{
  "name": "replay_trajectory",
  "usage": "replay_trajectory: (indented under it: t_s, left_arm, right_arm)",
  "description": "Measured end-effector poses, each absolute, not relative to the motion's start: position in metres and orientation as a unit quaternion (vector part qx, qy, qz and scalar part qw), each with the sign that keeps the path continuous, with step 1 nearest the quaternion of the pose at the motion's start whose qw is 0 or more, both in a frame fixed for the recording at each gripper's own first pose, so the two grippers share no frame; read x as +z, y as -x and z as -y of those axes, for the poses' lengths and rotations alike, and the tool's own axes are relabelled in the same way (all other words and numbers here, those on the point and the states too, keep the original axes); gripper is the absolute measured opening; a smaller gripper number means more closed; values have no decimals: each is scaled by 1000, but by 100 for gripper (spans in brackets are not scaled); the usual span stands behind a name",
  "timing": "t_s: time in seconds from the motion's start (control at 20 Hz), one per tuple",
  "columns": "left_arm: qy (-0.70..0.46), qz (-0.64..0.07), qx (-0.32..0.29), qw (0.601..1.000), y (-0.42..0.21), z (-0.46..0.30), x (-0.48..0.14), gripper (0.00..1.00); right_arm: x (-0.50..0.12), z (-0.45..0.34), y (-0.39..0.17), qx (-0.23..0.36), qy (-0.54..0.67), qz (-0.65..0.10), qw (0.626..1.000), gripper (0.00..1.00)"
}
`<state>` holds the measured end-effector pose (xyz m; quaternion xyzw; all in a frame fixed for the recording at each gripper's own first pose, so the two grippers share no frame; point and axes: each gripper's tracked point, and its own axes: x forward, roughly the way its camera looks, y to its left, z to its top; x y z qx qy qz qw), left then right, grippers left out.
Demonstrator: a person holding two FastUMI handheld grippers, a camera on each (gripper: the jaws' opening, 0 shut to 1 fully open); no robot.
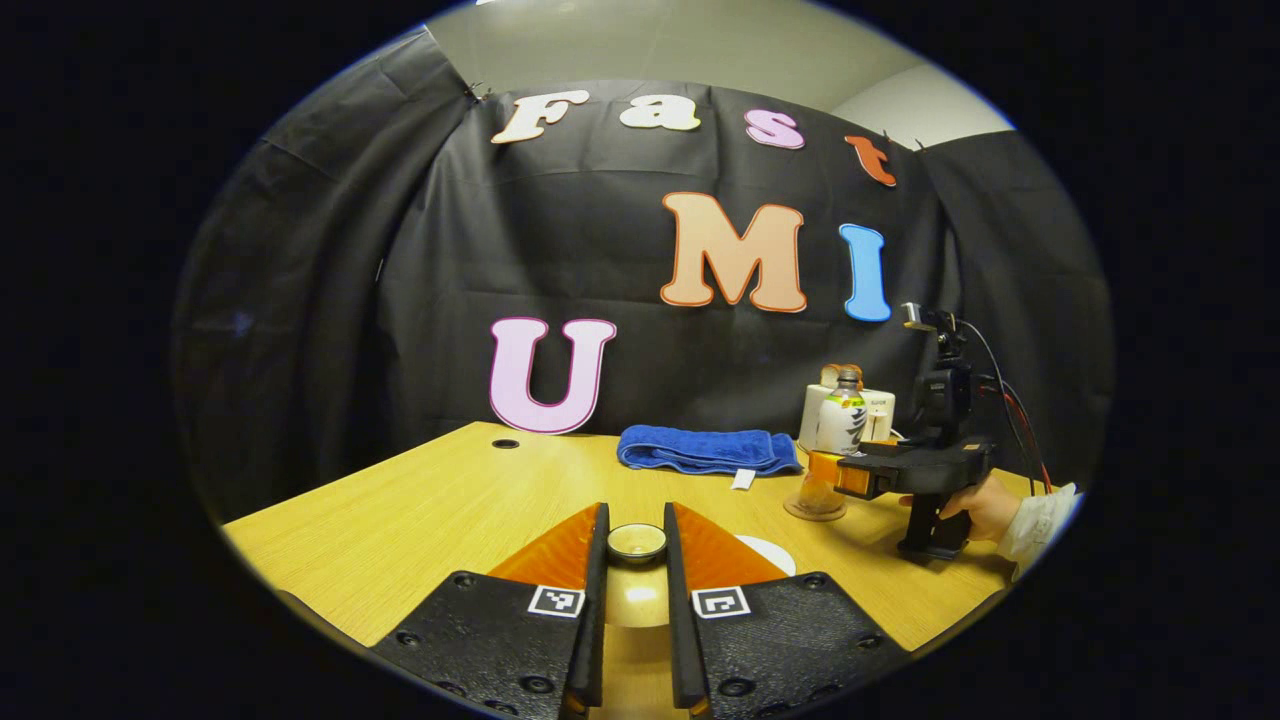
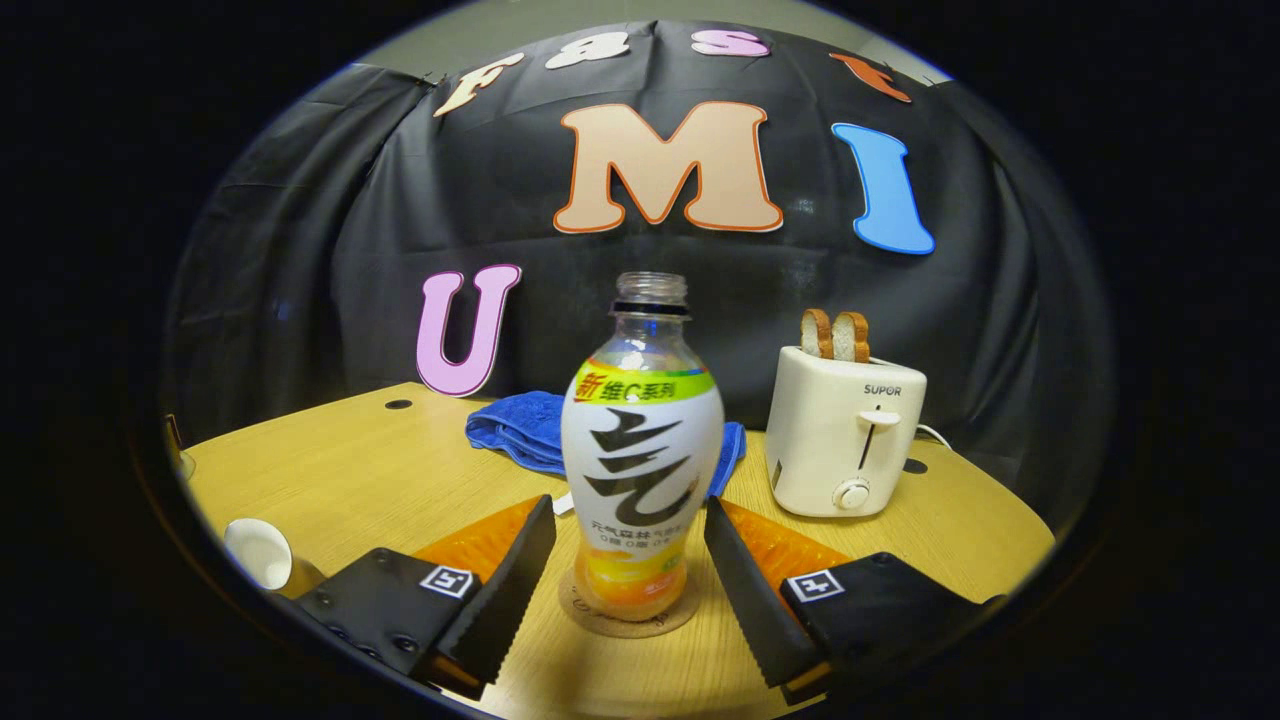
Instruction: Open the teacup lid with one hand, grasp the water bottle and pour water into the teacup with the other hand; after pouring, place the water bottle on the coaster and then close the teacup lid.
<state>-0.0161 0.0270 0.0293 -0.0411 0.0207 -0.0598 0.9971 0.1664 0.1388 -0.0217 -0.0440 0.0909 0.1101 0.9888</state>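
Judging the step: bottle set back on the coaster, lid not yet on the teacup.
Right gripper [image 2: 628,560]: jaws spread, flanking the bottle [image 2: 640,470] with a gap each side; no pad touches it.
Bottle: upright between those jaws, on the coaster [image 2: 628,622], cap off.
Left gripper [image 1: 636,560]: jaws nearly together, pinching the lid [image 1: 637,543] by its knob.
Teacup [image 2: 262,552]: left of the right jaws, near the table [image 1: 420,520] edge.
Next: likely back the right jaws away, then carry the lid over the teacup and lower it level.
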Motion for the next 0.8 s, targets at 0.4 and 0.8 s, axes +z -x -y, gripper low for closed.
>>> replay_trajectory:
  t_s: [0.4, 0.8]
  left_arm:
    - [25, -31, -103, 994, -4, 11, 26, 24]
    - [14, -57, -116, 992, -25, 35, 0, 25]
  right_arm:
    - [5, -93, -122, 82, 36, -51, 995, 98]
    - [23, -49, -86, 62, 32, -18, 997, 93]
